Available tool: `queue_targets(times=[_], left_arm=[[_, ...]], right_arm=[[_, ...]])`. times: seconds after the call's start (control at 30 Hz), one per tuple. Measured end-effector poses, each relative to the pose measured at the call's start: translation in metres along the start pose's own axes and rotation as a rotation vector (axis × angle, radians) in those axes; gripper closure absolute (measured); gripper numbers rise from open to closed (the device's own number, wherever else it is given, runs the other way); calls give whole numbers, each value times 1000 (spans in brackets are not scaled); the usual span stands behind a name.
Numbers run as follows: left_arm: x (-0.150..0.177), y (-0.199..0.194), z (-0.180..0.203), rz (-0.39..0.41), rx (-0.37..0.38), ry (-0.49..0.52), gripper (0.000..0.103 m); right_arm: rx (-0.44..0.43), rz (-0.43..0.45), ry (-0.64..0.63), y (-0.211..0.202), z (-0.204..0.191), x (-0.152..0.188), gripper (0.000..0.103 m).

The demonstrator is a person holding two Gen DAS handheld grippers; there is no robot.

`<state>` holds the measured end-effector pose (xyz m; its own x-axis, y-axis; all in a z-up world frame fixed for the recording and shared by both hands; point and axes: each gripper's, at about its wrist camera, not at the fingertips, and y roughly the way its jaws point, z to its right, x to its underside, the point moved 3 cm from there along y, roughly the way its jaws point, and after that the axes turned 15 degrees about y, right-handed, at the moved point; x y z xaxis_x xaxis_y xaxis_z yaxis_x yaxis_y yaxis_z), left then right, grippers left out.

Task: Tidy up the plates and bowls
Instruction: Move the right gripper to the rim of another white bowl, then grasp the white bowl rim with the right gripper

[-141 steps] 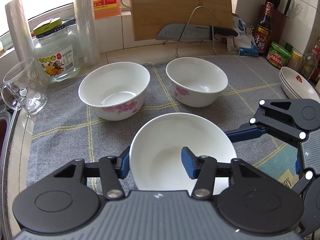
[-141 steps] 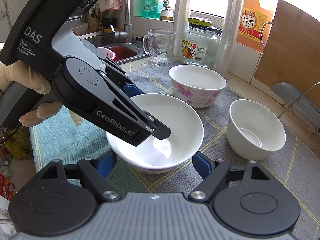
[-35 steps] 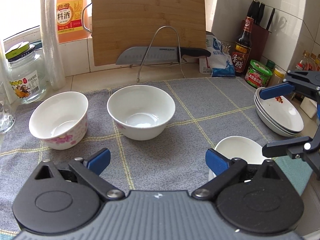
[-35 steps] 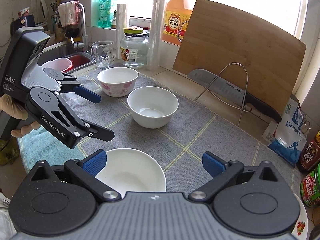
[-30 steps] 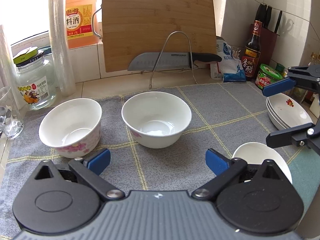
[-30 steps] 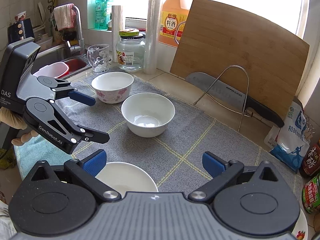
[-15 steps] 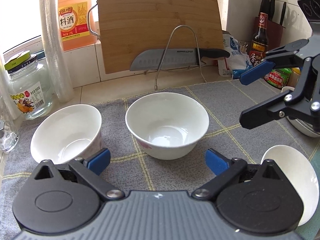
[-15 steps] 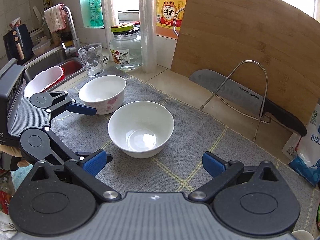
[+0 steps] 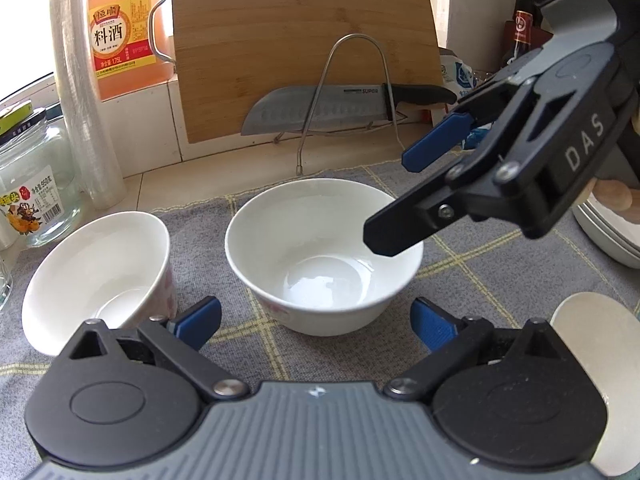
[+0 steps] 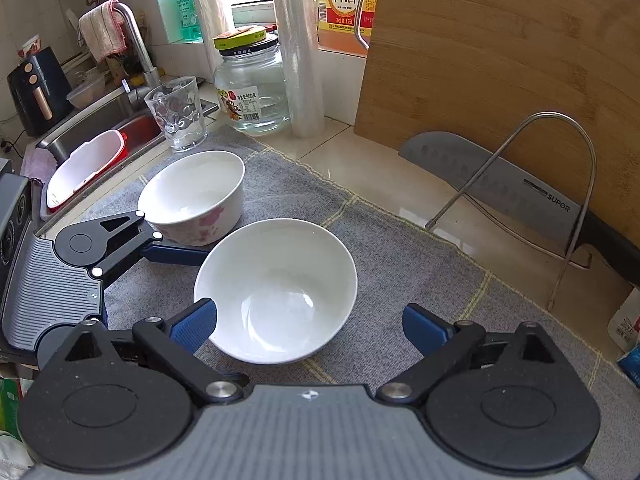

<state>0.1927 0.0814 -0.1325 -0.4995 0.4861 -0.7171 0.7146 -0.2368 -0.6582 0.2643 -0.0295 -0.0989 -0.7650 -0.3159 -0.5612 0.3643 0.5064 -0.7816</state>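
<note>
**Both Jaws Wide by the White Bowl**

Both sets of jaws stand wide, and nothing is held in either one. The right gripper [image 10: 310,322] is closing a little, with the middle bowl [image 10: 276,288] between its blue fingertips, but the pads do not press on it. One blue pad is just beside the bowl's near rim; the other pad is well apart from it.

The left gripper [image 9: 316,320] is wide too. The same middle bowl [image 9: 324,264] sits just ahead of its tips, in the gap between them but not touched. In the left view, the right gripper [image 9: 404,196] comes in from the right, and its black lower finger hangs over that bowl's rim.

A flowered bowl [image 10: 194,196] stands to the left of the middle bowl, very close beside it. In the right view, the left gripper [image 10: 176,256] reaches in from the left, and one blue finger points into the narrow space between the two bowls.

All of this sits on a gray cloth [image 10: 400,248]. Behind the bowls are a glass cup [image 10: 178,114], a glass jar [image 10: 252,92], a roll of clear wrap [image 10: 298,48] and an orange bottle [image 9: 124,28]. A wooden board [image 9: 304,40] leans at the back, with a big knife [image 9: 320,110] on a wire stand [image 9: 352,92] in front of it.

To the right of the left jaws lies another white bowl [image 9: 600,344], partly hidden. Stacked plates [image 9: 608,236] sit farther right, behind the right gripper.
</note>
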Motion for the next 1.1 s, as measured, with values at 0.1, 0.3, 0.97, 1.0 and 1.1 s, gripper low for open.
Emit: queue_targets(times=[0.1, 0.3, 0.97, 1.0, 1.1], left_arm=[[-2, 3, 1, 5, -10, 8, 5], [-4, 7, 3, 12, -6, 27, 5], [-9, 10, 2, 21, 2, 44, 12], [-9, 10, 2, 19, 2, 44, 12], [-11, 10, 2, 6, 6, 46, 12]], right_arm=[[-6, -19, 2, 11, 1, -5, 7], [-23, -44, 11, 27, 2, -12, 16], [-62, -67, 41, 38, 3, -18, 33], [-66, -68, 49, 37, 3, -18, 33], [-72, -68, 63, 35, 2, -19, 33]])
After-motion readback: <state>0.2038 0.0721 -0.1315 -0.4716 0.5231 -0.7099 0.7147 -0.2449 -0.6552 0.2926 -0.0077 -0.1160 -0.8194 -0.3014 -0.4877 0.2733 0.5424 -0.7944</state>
